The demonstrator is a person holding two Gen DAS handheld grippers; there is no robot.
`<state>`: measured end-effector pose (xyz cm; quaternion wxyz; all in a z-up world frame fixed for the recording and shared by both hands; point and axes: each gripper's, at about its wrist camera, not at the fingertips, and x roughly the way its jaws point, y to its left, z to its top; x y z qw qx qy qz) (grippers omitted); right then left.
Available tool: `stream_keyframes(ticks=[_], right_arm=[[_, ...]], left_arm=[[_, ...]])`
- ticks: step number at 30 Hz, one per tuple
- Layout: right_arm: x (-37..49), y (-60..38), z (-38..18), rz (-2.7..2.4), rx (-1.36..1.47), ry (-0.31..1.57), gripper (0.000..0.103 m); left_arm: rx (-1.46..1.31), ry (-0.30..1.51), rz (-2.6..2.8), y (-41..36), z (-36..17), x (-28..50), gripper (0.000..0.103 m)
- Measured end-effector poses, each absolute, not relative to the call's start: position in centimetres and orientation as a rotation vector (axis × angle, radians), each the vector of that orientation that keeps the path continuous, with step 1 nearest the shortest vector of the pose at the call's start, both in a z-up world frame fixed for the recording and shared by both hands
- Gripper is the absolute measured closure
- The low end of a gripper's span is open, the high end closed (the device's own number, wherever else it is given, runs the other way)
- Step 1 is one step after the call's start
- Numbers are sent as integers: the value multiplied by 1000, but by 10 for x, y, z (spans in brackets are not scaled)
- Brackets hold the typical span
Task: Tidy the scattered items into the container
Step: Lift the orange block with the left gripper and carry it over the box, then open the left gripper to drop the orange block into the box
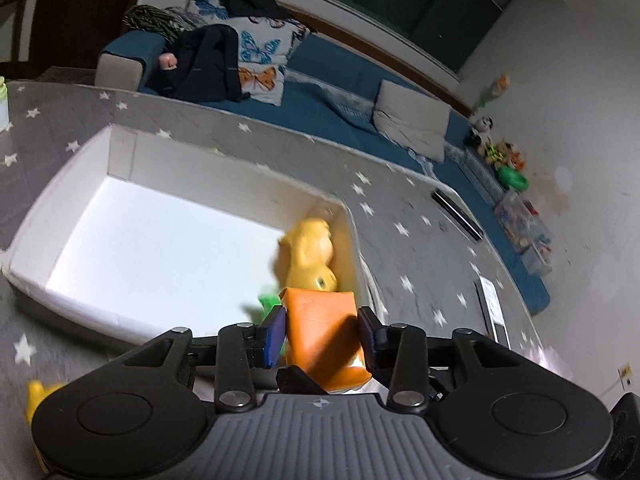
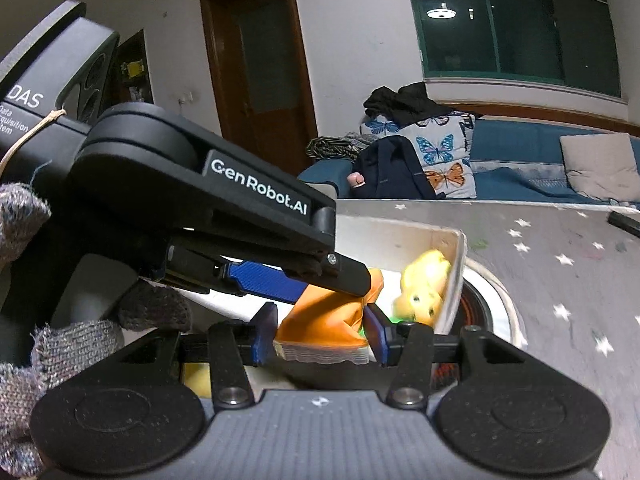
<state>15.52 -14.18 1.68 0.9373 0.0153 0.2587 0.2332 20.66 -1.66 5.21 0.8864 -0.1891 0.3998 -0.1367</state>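
Orange pouch (image 1: 322, 332) — soft, light, crinkly — pinched by both grippers over white box's (image 1: 120, 152) near right corner. Left gripper (image 1: 322, 334) clamps its sides; right gripper (image 2: 322, 334) closes narrow on sealed end. Yellow toy (image 1: 310, 256) already inside. Grip flat seam, not slippery belly.

I see a glossy orange plastic pouch (image 1: 320, 332), smooth with soft creases, between matt black plastic fingers with blue ribbed pads (image 1: 276, 334). The box (image 1: 120, 152) looks like matt white card. A shiny yellow toy (image 1: 310, 256) looks like smooth plastic. The mat (image 1: 416, 248) is dull grey. My glove (image 2: 76, 340) is coarse grey knit.
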Motion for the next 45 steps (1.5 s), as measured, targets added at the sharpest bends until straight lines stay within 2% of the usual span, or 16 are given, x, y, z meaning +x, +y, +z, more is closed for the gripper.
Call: stream_keyframes(ticks=[11, 24, 30, 32, 40, 45], right_arm=[[206, -113, -4, 507, 31, 586, 55], [185, -120, -2, 503, 23, 569, 55], [153, -126, 5, 517, 22, 550, 50], [143, -128, 5, 523, 27, 547, 43], [109, -123, 0, 584, 34, 565, 29], [99, -114, -9, 609, 11, 592, 29]], left_arm=[[-473, 875, -231, 15, 26, 247, 62], [-430, 843, -243, 21, 31, 221, 62], [-404, 823, -247, 24, 37, 195, 62], [-391, 815, -242, 25, 39, 185, 62], [-400, 799, -221, 38, 36, 152, 62], [-406, 791, -199, 47, 31, 136, 62]])
